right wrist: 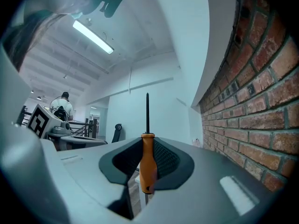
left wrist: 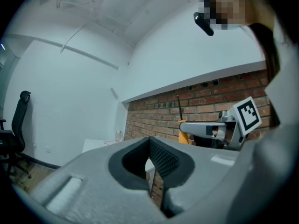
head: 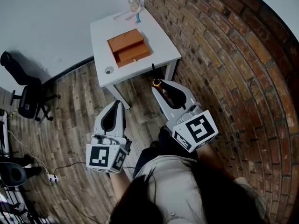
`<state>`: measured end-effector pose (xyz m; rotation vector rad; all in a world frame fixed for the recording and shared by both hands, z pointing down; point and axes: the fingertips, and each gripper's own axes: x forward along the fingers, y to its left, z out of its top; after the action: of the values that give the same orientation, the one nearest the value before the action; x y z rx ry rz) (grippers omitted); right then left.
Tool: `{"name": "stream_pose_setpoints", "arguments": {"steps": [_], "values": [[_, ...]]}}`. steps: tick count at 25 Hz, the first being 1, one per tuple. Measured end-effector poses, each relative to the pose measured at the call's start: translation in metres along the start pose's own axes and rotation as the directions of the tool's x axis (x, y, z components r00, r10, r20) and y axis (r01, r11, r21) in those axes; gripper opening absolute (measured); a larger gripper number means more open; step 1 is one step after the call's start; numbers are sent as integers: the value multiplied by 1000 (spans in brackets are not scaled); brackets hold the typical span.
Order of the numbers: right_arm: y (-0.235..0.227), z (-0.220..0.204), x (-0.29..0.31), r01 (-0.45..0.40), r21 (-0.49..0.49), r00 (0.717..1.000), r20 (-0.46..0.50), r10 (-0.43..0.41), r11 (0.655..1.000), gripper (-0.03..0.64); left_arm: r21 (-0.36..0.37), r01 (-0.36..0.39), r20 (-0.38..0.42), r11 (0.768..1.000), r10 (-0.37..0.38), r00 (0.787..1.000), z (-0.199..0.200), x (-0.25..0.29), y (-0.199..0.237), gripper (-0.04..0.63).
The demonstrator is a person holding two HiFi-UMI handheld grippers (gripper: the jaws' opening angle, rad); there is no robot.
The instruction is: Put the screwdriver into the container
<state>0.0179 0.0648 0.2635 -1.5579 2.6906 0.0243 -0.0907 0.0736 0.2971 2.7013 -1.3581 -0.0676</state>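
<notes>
The screwdriver (right wrist: 148, 164) has an orange handle and a thin dark shaft that points straight up. My right gripper (right wrist: 148, 171) is shut on its handle. From the head view the screwdriver (head: 156, 82) and right gripper (head: 162, 85) hover just off the near edge of the white table (head: 163, 41). The container (head: 129, 47) is an open brown box in the middle of that table. My left gripper (head: 116, 105) hangs lower left over the wooden floor, shut and holding nothing. In the left gripper view its dark pads (left wrist: 161, 160) meet, and the screwdriver (left wrist: 180, 115) shows beyond them.
A red brick wall (head: 233, 69) runs along the right. On the table lie a small round object (head: 109, 70) and white and blue items (head: 134, 9) at the far end. A black office chair (head: 28, 99) and cables (head: 56, 176) are at the left.
</notes>
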Motion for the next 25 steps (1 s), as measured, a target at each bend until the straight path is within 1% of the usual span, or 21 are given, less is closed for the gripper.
{"name": "stream_pose_setpoints", "arguments": {"steps": [8,15,25], "values": [[-3,-3,25,-14,-13,1000,-7,14,1000,75,-11,-23,6,1000,23,1000,0,8,22,2],[-11,-6,55,-34,-6,999,-11,34,999,75,-13,-43,-6,999,43,999,0,23,45,2],[-35,-14,106,-46,4,999,-13,46,999,75,1,-55,-17,998,55,998,4,61,79,2]]}}
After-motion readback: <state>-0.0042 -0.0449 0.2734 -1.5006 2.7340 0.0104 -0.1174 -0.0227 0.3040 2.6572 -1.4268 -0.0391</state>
